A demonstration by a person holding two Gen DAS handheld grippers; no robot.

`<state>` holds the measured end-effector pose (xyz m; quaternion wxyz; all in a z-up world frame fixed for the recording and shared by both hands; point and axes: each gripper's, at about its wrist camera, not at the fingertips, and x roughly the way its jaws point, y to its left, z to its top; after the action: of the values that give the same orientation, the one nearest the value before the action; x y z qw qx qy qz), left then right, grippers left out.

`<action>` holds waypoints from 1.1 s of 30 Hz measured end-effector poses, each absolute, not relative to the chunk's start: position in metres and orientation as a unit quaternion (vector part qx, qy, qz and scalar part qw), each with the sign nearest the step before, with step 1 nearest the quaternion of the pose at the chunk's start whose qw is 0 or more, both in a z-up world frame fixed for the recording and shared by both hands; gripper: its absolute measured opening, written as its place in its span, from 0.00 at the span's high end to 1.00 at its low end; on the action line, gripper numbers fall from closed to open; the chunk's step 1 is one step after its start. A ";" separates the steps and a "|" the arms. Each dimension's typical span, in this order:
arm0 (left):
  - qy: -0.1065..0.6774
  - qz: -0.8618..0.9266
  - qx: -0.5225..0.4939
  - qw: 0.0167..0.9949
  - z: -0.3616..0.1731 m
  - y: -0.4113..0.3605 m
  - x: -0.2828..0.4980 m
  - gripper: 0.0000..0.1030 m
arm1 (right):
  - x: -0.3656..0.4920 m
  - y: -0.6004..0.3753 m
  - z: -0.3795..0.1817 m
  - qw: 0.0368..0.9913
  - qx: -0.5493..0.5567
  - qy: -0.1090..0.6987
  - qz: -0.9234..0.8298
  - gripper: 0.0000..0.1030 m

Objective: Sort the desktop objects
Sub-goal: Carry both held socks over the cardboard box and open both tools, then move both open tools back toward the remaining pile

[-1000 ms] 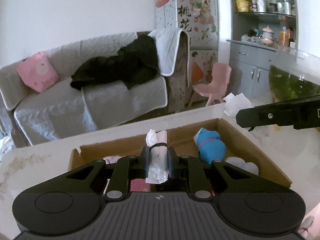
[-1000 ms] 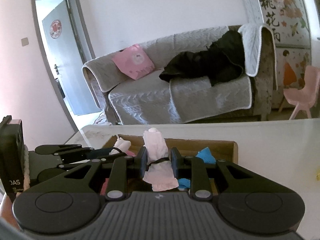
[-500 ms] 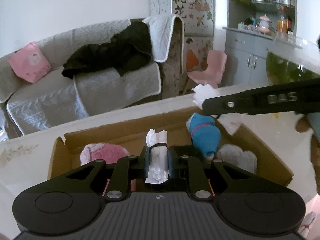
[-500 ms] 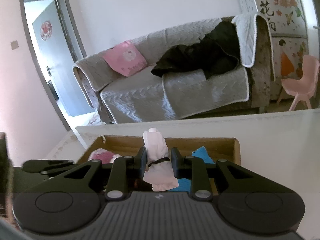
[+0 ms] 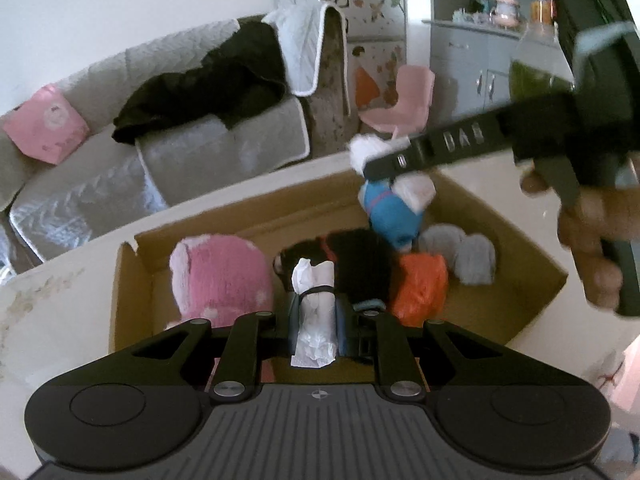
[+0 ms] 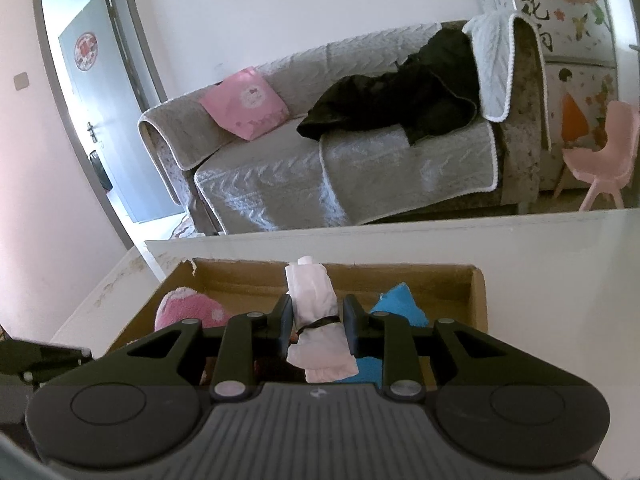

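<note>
My left gripper [image 5: 318, 304] is shut on a white rolled cloth [image 5: 314, 300] tied with a black band, held over the near side of an open cardboard box [image 5: 124, 280]. In the box lie a pink plush [image 5: 220, 276], a black item [image 5: 360, 264], an orange item [image 5: 420, 284], a grey pair [image 5: 468, 256] and a blue roll [image 5: 392, 216]. My right gripper [image 6: 318, 308] is shut on a pale pink rolled cloth [image 6: 316, 308] with a black band, above the box [image 6: 478, 296]. From the left wrist it shows side-on [image 5: 380, 166] over the box's far right, in a hand [image 5: 588, 240].
The box stands on a pale table [image 6: 520, 248]. A glass bowl of green water [image 5: 532, 76] stands right of the box. A pink object [image 5: 624, 376] lies at the table's near right. Beyond the table are a grey sofa [image 6: 360, 176] and a pink chair [image 6: 600, 164].
The left gripper has tipped down over the box, so more of its contents show. The right gripper has come in leftwards and lower over the box's far right. Both still hold their rolls.
</note>
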<state>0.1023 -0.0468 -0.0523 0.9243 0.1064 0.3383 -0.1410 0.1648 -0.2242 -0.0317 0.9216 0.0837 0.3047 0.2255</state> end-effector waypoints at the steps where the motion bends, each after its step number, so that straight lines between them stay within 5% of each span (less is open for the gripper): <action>1: 0.343 -0.140 0.107 0.922 -0.055 -0.046 0.103 0.77 | 0.167 -0.223 -0.031 0.922 0.081 0.302 0.226 0.76; 14: 0.373 -0.145 0.118 0.909 -0.071 -0.044 0.109 0.76 | 0.189 -0.210 -0.052 0.922 0.048 0.317 0.219 0.75; 17: 0.378 -0.144 0.118 0.907 -0.071 -0.042 0.108 0.63 | 0.184 -0.208 -0.047 0.924 0.043 0.312 0.218 0.73; 19: 0.378 -0.149 0.113 0.907 -0.071 -0.040 0.107 0.30 | 0.179 -0.208 -0.039 0.927 0.041 0.303 0.218 0.71; 20: 0.375 -0.153 0.113 0.907 -0.071 -0.040 0.105 0.25 | 0.175 -0.208 -0.035 0.928 0.039 0.298 0.220 0.70; 27: 0.372 -0.163 0.113 0.907 -0.064 -0.040 0.098 0.19 | 0.157 -0.202 -0.019 0.931 0.018 0.281 0.231 0.67; 29: 0.369 -0.162 0.112 0.908 -0.058 -0.038 0.094 0.17 | 0.148 -0.205 -0.012 0.933 0.017 0.276 0.232 0.61; 33: 0.343 -0.148 0.104 0.922 -0.035 -0.023 0.073 0.06 | 0.119 -0.220 0.001 0.939 0.028 0.259 0.224 0.30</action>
<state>0.0728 -0.0228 -0.0346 0.9217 0.1035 0.3431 -0.1484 0.1193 -0.2197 0.0010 0.9391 0.0279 0.2588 0.2243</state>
